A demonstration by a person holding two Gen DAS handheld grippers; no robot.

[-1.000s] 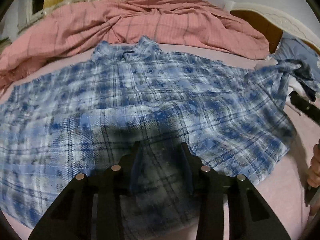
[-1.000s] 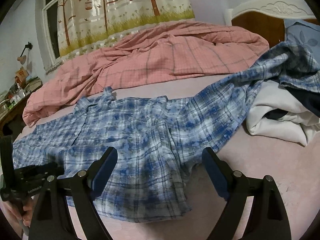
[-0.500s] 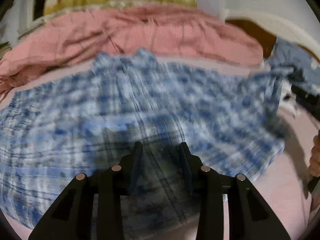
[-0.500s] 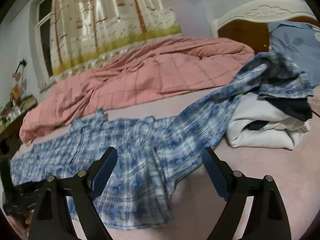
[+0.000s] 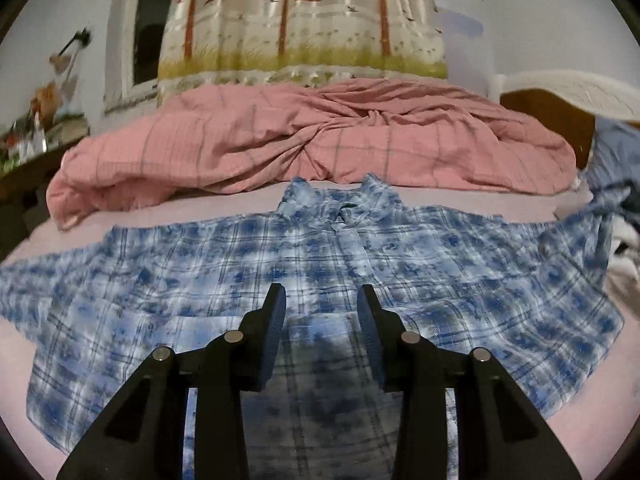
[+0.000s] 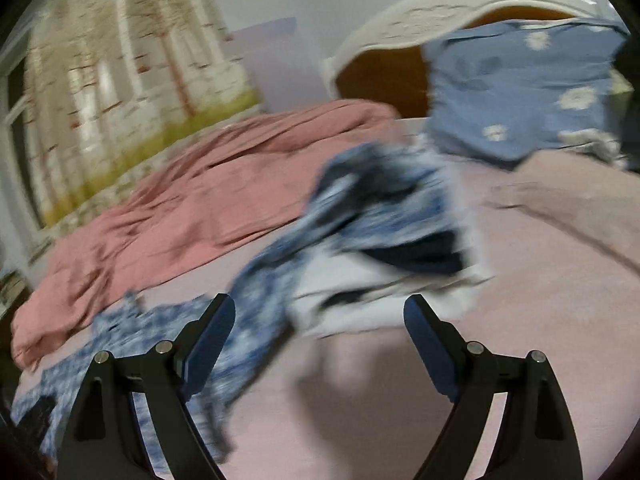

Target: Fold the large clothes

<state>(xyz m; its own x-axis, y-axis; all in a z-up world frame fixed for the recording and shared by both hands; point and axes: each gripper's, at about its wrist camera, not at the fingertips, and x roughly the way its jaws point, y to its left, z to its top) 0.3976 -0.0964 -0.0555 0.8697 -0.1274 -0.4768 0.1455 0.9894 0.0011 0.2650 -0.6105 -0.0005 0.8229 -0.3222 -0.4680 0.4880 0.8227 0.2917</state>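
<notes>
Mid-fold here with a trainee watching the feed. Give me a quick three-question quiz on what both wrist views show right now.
1. True or false: the left gripper is clamped on the plaid shirt.
2. Multiple choice: where does the shirt's right sleeve end up? A) flat on the sheet B) draped over the pile of clothes C) under the pink quilt
3. Fill in: the right gripper has its jaws ____, with nothing between them.

Key
1. False: its jaws stand apart above the shirt, gripping no cloth.
2. B
3. open
</notes>
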